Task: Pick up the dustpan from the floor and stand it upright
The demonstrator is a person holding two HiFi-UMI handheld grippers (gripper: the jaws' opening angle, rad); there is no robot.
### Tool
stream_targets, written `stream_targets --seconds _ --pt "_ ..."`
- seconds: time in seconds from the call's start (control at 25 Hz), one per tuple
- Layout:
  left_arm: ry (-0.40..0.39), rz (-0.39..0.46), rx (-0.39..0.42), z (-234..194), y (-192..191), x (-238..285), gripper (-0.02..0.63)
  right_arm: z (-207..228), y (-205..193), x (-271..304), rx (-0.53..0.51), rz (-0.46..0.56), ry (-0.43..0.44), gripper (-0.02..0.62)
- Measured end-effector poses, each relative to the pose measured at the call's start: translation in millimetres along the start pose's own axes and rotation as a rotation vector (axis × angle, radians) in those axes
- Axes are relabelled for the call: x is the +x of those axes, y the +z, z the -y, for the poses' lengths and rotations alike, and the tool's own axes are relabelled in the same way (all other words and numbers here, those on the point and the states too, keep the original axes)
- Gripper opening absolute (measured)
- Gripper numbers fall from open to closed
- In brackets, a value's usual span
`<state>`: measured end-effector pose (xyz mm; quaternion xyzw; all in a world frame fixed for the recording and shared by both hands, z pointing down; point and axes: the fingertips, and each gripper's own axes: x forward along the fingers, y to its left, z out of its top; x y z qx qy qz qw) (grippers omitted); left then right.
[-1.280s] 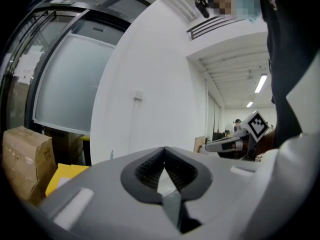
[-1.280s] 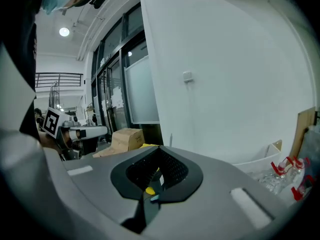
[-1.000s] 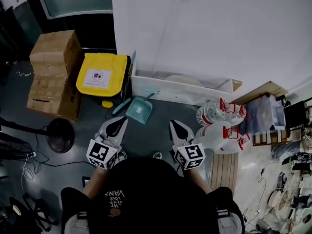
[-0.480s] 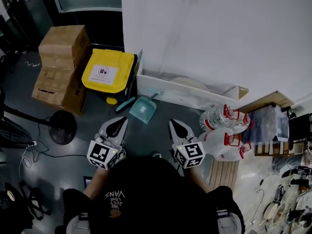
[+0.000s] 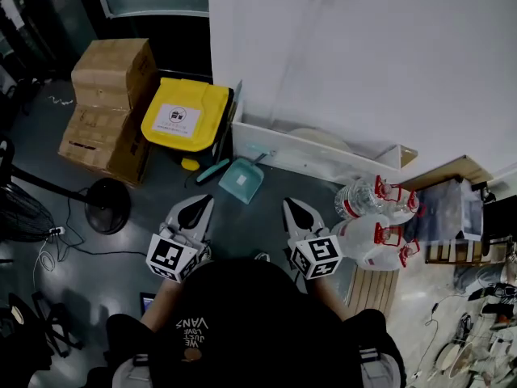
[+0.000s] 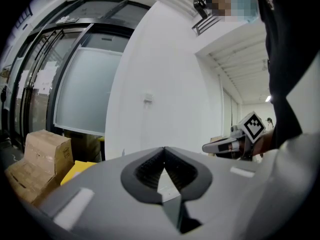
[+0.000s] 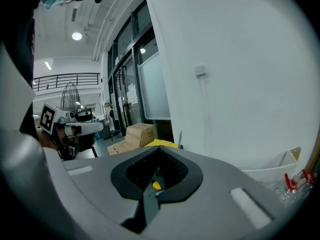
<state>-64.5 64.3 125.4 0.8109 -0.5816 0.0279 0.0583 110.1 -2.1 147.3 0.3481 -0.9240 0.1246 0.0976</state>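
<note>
A teal dustpan (image 5: 241, 179) lies flat on the dark floor by the white wall base, its handle (image 5: 259, 158) pointing up toward the wall. A teal brush (image 5: 210, 172) lies just left of it. My left gripper (image 5: 199, 203) hangs shut and empty, short of the dustpan and a little to its left. My right gripper (image 5: 294, 206) is shut too, with nothing in it, to the dustpan's lower right. In the left gripper view its jaws (image 6: 164, 150) meet at the tips; in the right gripper view the jaws (image 7: 159, 149) also meet. The dustpan does not show in either gripper view.
A yellow-lidded bin (image 5: 185, 119) stands left of the dustpan, with stacked cardboard boxes (image 5: 107, 95) beyond it. A fan base (image 5: 107, 204) and cables lie at the left. Big water bottles (image 5: 373, 221) with red caps and a wooden pallet (image 5: 372, 288) sit at the right.
The head view has shifted, so the dustpan, bin and boxes sit slightly further right and lower in the frame. Both grippers stay shut and in about the same place.
</note>
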Motion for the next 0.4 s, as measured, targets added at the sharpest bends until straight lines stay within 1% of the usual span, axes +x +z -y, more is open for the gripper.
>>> stream_targets --seconds 0.4 --pt "0.002 -0.004 -0.009 2.4 -0.5 -1.8 0.052 -2.2 -1.4 0.1 0.009 0.002 0.010 0.002"
